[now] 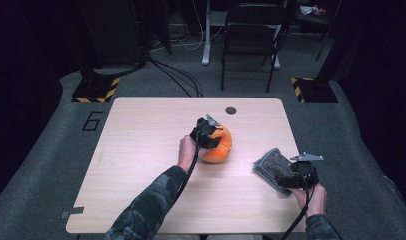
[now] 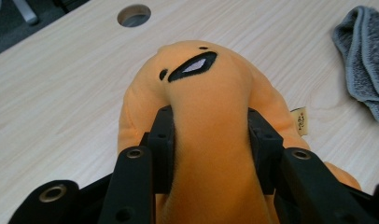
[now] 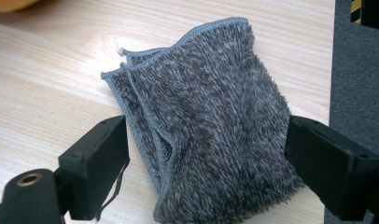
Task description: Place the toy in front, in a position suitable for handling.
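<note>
An orange plush toy (image 1: 220, 149) with a stitched face lies at the middle of the wooden table (image 1: 141, 160). My left gripper (image 1: 208, 131) is shut on it. In the left gripper view the jaws press into both sides of the plush toy (image 2: 201, 88), just behind its face. A folded grey fluffy cloth (image 1: 271, 165) lies flat near the table's right edge. My right gripper (image 1: 292, 177) stands open over the cloth's near end. In the right gripper view the cloth (image 3: 211, 107) lies between the two wide-apart jaws, and the right jaw sits at the cloth's edge.
A round cable hole (image 1: 231, 110) is in the table's far side. The table's right edge runs close beside the cloth. A folding chair (image 1: 253, 35) and yellow-black striped bases (image 1: 98, 90) stand on the floor beyond the table.
</note>
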Motion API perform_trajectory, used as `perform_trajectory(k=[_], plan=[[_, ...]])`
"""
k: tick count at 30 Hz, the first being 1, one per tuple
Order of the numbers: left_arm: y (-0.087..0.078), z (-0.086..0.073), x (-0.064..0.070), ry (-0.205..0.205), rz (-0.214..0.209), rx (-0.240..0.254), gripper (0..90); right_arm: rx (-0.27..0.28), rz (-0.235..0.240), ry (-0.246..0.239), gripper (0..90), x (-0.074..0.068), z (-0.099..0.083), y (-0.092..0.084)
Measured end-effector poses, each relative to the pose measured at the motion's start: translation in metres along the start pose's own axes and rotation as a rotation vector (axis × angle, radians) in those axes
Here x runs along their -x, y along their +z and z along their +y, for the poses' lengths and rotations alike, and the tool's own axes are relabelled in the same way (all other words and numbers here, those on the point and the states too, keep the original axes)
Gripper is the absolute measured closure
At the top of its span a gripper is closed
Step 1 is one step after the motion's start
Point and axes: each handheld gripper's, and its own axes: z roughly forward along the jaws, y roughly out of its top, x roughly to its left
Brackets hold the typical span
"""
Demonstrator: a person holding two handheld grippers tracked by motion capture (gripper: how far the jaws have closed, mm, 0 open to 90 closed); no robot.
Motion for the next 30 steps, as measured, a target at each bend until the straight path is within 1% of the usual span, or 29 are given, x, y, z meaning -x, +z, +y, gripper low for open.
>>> perform_trajectory(k=[1,3,4,5,7,8,9,10,11,12,13,16,17,19,20,21,22,24,25,26,29,30], plan=[[-0.002,0.000,-0.002,0.003,0.003,0.005,61.3,0.000,-0.001,-0.001,12.7,0.000,0.000,0.000],[-0.009,0.000,-0.005,0.033,-0.010,0.011,61.2,-0.002,0.001,-0.007,12.7,0.000,0.000,0.000],[-0.013,-0.001,-0.006,0.043,-0.020,0.020,61.0,0.001,-0.006,0.002,12.7,-0.001,0.000,0.000],[-0.016,-0.001,-0.007,0.061,-0.040,0.029,60.8,-0.004,0.002,-0.010,12.7,0.000,0.000,-0.001],[-0.022,-0.001,-0.008,0.084,-0.052,0.039,60.4,-0.004,0.000,-0.011,12.8,-0.001,0.000,-0.001],[-0.025,-0.002,-0.008,0.104,-0.066,0.045,60.3,-0.002,0.000,-0.007,12.8,-0.001,0.000,-0.001],[-0.027,-0.002,-0.007,0.124,-0.072,0.042,60.2,-0.004,0.000,-0.009,12.8,-0.001,0.000,-0.001],[-0.029,-0.002,-0.007,0.133,-0.072,0.045,60.1,-0.005,-0.001,-0.011,12.8,-0.001,0.000,-0.001],[-0.031,-0.002,-0.006,0.155,-0.084,0.044,60.0,-0.002,-0.002,-0.003,12.8,-0.002,0.000,-0.001],[-0.032,-0.002,-0.006,0.167,-0.088,0.044,60.0,-0.007,-0.002,-0.005,12.8,-0.002,0.000,-0.001],[-0.034,-0.002,-0.006,0.190,-0.100,0.033,60.0,-0.010,-0.003,-0.004,12.8,-0.002,0.000,-0.001],[-0.035,-0.001,-0.004,0.220,-0.136,0.030,60.0,-0.008,-0.004,-0.006,12.9,-0.002,0.000,-0.001],[-0.036,-0.001,-0.003,0.226,-0.143,0.030,59.9,-0.007,-0.003,-0.007,12.9,-0.002,0.000,-0.001],[-0.037,-0.001,0.000,0.263,-0.167,0.027,59.6,-0.010,-0.003,-0.009,12.9,-0.002,0.000,0.000],[-0.037,-0.001,0.003,0.274,-0.179,0.026,59.4,-0.010,-0.003,-0.014,12.9,-0.002,0.000,0.000],[-0.037,0.000,0.005,0.296,-0.193,0.025,59.3,-0.013,-0.002,-0.006,12.9,-0.002,0.000,0.000],[-0.038,0.000,0.008,0.318,-0.209,0.025,59.1,-0.008,-0.003,-0.016,12.9,-0.001,0.000,0.001],[-0.038,0.002,0.013,0.346,-0.229,0.023,58.5,-0.011,-0.002,-0.007,12.9,-0.001,0.000,0.000],[-0.038,0.002,0.016,0.372,-0.248,0.019,58.2,-0.013,0.000,-0.007,12.9,-0.001,0.000,0.000],[-0.037,0.002,0.018,0.384,-0.256,0.009,57.8,-0.012,0.000,0.000,12.9,-0.001,0.000,-0.001],[-0.035,0.001,0.023,0.413,-0.278,-0.011,56.4,-0.012,-0.001,-0.003,12.9,-0.002,0.000,-0.001],[-0.032,-0.002,0.023,0.407,-0.282,-0.018,55.9,-0.011,-0.001,-0.006,12.9,-0.001,0.000,-0.001]])
